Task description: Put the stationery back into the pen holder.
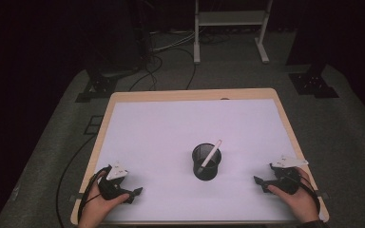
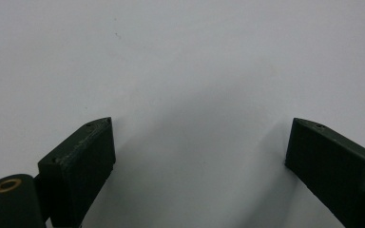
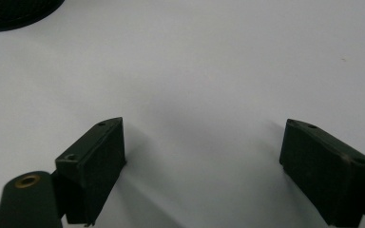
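Observation:
A black mesh pen cup (image 1: 206, 162) stands near the middle of the white table sheet (image 1: 180, 128), with a white pen (image 1: 211, 155) leaning inside it. My left gripper (image 1: 134, 194) rests at the front left of the table, held in a hand, pointing right. Its jaws stand wide apart over bare white sheet (image 2: 195, 71), left gripper (image 2: 197, 152) open and empty. My right gripper (image 1: 259, 182) rests at the front right, pointing left toward the cup. In the right gripper view the right gripper (image 3: 202, 149) is open and empty, and the cup's base (image 3: 16, 12) shows at the top left corner.
The wooden table edge (image 1: 190, 94) frames the sheet. Beyond the table, on the grey floor, lie cables (image 1: 166, 52), a white stand's legs (image 1: 197, 45) and black stand bases (image 1: 313, 83).

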A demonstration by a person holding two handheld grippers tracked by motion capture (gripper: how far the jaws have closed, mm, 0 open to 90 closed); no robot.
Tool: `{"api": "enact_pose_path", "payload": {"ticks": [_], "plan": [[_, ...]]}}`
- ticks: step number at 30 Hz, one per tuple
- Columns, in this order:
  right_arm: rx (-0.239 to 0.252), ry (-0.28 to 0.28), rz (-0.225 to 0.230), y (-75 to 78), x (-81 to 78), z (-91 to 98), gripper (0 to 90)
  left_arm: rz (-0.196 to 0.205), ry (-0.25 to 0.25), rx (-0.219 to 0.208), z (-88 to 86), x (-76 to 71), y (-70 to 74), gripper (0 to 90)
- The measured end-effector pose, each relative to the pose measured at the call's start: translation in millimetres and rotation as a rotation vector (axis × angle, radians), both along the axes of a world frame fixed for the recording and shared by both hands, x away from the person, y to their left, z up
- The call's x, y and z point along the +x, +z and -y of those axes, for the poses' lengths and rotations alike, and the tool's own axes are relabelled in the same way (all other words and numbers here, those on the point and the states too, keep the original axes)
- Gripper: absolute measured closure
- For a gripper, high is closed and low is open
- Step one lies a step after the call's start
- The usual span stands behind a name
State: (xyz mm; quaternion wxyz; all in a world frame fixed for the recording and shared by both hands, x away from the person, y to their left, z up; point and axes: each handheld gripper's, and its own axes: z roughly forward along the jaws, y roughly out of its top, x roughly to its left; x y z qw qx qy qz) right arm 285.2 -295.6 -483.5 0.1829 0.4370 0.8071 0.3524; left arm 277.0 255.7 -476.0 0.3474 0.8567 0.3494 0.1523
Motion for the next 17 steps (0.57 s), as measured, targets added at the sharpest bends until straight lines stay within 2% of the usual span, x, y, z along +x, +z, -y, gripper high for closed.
{"api": "enact_pose_path", "payload": {"ticks": [3,17], "plan": [[0.0,0.0,0.0,0.0,0.0,0.0,14.1,0.027,-0.003,-0.029,-3.2,-2.6,-3.4,8.4],[-0.001,0.0,0.001,0.0,-0.2,-0.1,14.1,0.029,-0.003,-0.027,-3.1,-2.8,-3.6,8.3]]}}
